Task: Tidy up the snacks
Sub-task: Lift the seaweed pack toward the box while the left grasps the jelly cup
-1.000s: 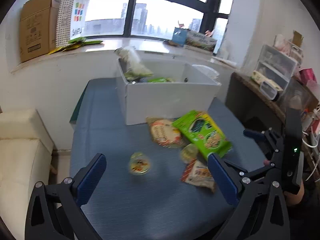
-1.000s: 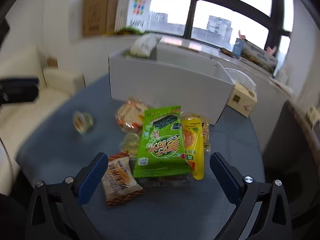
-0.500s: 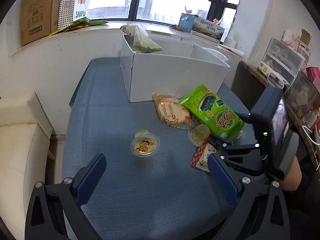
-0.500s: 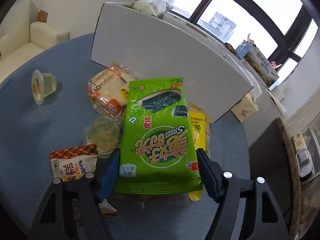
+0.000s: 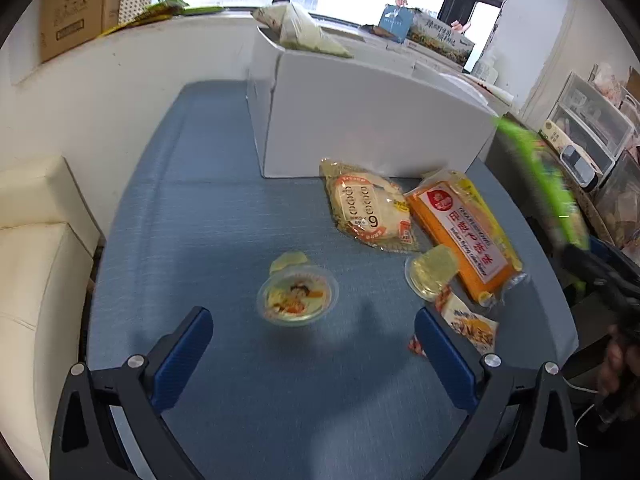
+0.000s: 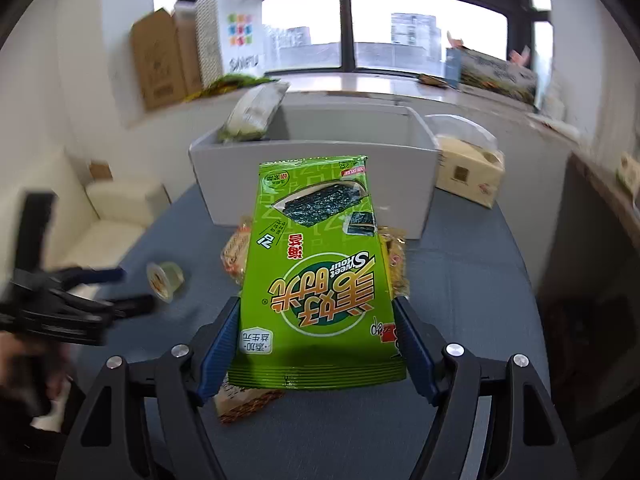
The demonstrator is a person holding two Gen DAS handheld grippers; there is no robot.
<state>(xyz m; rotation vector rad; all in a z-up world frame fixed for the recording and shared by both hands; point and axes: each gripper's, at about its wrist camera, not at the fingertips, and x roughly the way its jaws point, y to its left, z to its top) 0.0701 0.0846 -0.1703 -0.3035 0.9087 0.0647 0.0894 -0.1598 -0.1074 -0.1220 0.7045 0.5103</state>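
Observation:
My right gripper (image 6: 316,320) is shut on a green seaweed bag (image 6: 316,264), both pads against its sides, and holds it lifted above the blue table (image 6: 460,280) in front of the white box (image 6: 224,184). The left wrist view shows that bag (image 5: 540,176) as a blur in the air at the right. My left gripper (image 5: 312,332) is open and low over the table, just behind a jelly cup (image 5: 298,298). A cracker pack (image 5: 368,212), an orange pack (image 5: 460,232), a second jelly cup (image 5: 430,272) and a small packet (image 5: 472,324) lie near the white box (image 5: 372,120).
A cream sofa (image 5: 32,260) stands left of the table. Cardboard boxes (image 5: 68,4) sit on the windowsill. A tissue box (image 6: 468,176) is right of the white box, and plastic drawers (image 5: 588,120) stand at the far right. A bag (image 5: 304,28) sticks out of the box.
My right gripper closed on the green bag and lifted it off the pile, uncovering the orange pack. My left gripper sank toward the jelly cup.

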